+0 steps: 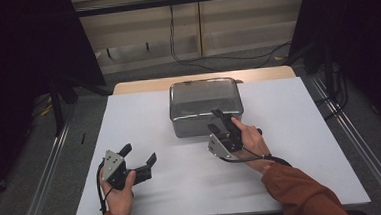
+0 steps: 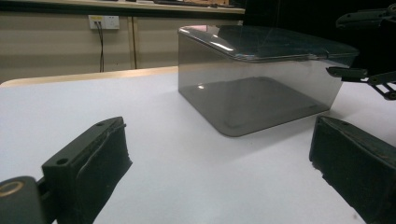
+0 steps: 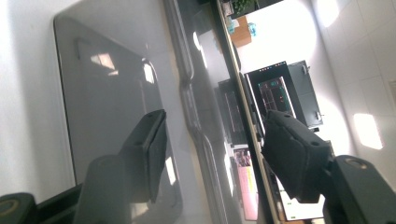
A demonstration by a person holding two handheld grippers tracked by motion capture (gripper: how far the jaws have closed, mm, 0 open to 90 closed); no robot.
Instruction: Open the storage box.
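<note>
- While the left gripper rests low on the near left part of the white table top, its two black jaws stand wide apart with nothing between them.
- Seen from the left gripper view, those jaws frame bare table, and the smoky transparent plastic box with a rounded lid stands beyond them, well apart.
- That box sits at the far middle of the table, its lid down and its lip running around the top.
- At the box's near right corner, the right gripper is turned on its side, held by the person's right hand in a rust-coloured sleeve.
- Along the right gripper view, one jaw lies against the box's side wall and the other over the lid, with the lid's lip running between them.
- Its jaws are half closed around that lip; whether the pads already press on it I cannot tell.
- A black cable trails from the right gripper across the table toward the sleeve.
</note>
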